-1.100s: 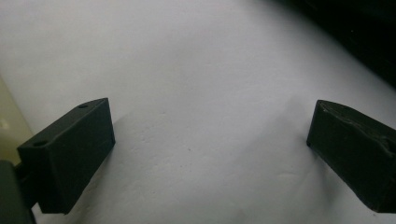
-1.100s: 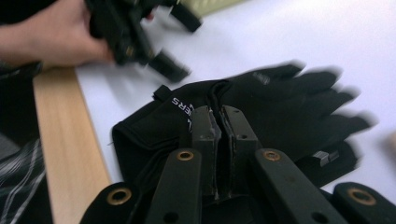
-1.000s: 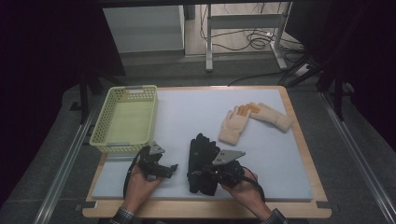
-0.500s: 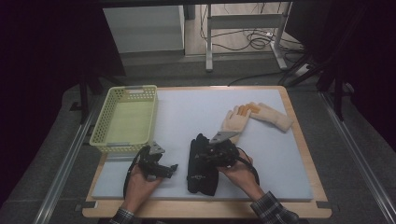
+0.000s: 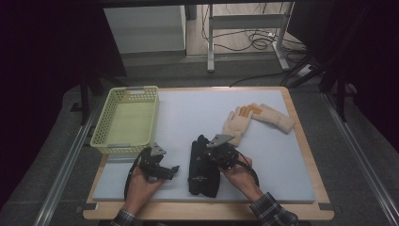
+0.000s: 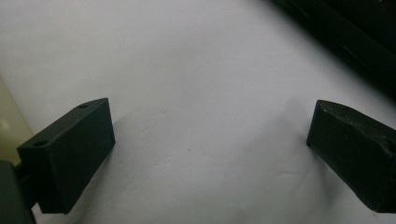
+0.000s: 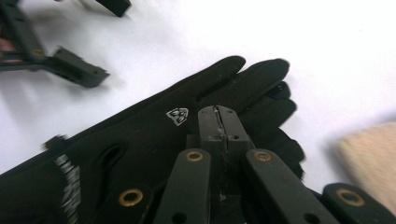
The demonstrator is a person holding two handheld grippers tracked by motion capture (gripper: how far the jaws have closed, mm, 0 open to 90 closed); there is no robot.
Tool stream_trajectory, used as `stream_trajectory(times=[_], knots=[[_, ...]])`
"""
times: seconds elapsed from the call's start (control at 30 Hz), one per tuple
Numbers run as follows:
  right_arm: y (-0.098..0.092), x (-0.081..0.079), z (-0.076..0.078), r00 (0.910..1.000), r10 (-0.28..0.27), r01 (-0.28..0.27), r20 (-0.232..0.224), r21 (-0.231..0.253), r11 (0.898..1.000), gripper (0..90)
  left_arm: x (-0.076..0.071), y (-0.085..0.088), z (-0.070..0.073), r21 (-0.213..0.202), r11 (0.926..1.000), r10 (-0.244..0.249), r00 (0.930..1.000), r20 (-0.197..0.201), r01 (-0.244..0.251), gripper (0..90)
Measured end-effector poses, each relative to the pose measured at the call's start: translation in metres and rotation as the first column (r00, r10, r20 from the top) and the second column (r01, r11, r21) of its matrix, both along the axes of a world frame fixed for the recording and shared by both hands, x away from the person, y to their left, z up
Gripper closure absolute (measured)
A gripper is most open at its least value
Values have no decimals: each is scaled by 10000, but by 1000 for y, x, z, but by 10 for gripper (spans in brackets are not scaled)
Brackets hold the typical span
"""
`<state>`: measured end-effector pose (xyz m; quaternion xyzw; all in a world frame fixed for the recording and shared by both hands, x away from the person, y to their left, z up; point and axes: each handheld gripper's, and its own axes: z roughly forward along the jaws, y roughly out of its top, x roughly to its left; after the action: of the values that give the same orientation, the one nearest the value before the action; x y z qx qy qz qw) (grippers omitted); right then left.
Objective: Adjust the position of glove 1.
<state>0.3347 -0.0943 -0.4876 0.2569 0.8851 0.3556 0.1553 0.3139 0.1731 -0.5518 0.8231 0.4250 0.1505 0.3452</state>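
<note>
Right gripper jaws just snapped together, pads touching, over the black gloves lying mid-mat near the front edge; can't tell if any fabric got pinched. Left gripper spread wide beside them, over bare mat.

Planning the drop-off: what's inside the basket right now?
The basket looks empty; its pale floor shows bare in the high view. The strip just inside the near wall is hidden.
</note>
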Motion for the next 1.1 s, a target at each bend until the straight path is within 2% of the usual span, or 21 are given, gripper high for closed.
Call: stream_trajectory(times=[0.13,0.17,0.2,0.23,0.27,0.3,0.33,0.37,0.4,0.43,0.47,0.53,0.57,0.73,0.77,0.83,0.87,0.97,1.03,1.07,1.1], knots=[[-7,-5,6,9999,29,-27,150,-110,9999,884,0,0,0,-14,10000,15,10000,-14,-15,9],[-7,-4,4,9999,-7,7,140,-54,10000,803,0,0,0,3,10000,0,10000,-2,0,9],[-6,2,1,9999,-130,130,52,123,9998,674,0,0,0,5,10000,0,10000,1,0,9],[-5,6,-2,9998,-205,204,18,234,9995,585,0,0,0,-16,10000,16,10000,-4,-16,9],[-2,13,-7,9996,-234,238,-133,346,9991,537,0,0,0,-16,10000,13,10000,-5,-13,9],[1,19,-12,9991,-294,303,-310,299,9991,526,0,0,0,23,10000,-20,10000,-15,20,9],[5,24,-19,9984,-381,386,-425,118,9992,548,0,0,0,27,10000,-22,10000,-17,22,9],[7,29,-25,9978,-438,428,-495,-222,9988,607,0,0,0,45,10000,-35,10000,-4,35,9],[7,29,-25,9978,-438,428,-495,-222,9988,607,0,0,0,45,10000,-35,10000,-4,35,9],[6,31,-31,9965,-451,462,-708,146,9988,730,0,0,0,48,10000,-37,10000,-3,37,9],[6,31,-31,9956,-481,503,-799,253,9984,790,0,0,0,50,10000,-38,10000,-7,38,9],[7,29,-30,9959,-514,530,-750,196,9984,811,0,0,0,33,10000,-24,10000,-23,24,9],[9,24,-28,9979,-512,512,-385,-27,9987,823,0,0,0,-2,10000,5,10000,-6,-5,9],[5,16,-15,9989,-397,398,-243,58,9992,823,0,0,0,-18,10000,15,10000,-8,-15,9],[1,9,-7,9994,-308,308,-169,-33,9995,821,0,0,0,-17,10000,14,10000,-16,-14,9],[-2,6,-6,9991,-361,357,-219,-191,9992,807,0,0,0,-18,10000,13,10000,-15,-13,9],[-2,6,-7,9988,-422,416,-235,-248,9988,779,0,0,0,-15,10000,14,10000,-8,-14,9],[-5,13,-21,9987,-394,385,-337,-243,9990,624,0,0,0,-10,10000,12,10000,-2,-12,9],[-10,17,-21,9979,-430,437,-476,119,9990,578,0,0,0,-19,10000,14,10000,-9,-14,9],[-10,17,-21,9979,-430,437,-476,119,9990,578,0,0,0,-19,10000,14,10000,-9,-14,9],[-16,17,-16,9975,-505,522,-494,347,9980,563,0,0,0,-22,10000,15,10000,-13,-15,9]])
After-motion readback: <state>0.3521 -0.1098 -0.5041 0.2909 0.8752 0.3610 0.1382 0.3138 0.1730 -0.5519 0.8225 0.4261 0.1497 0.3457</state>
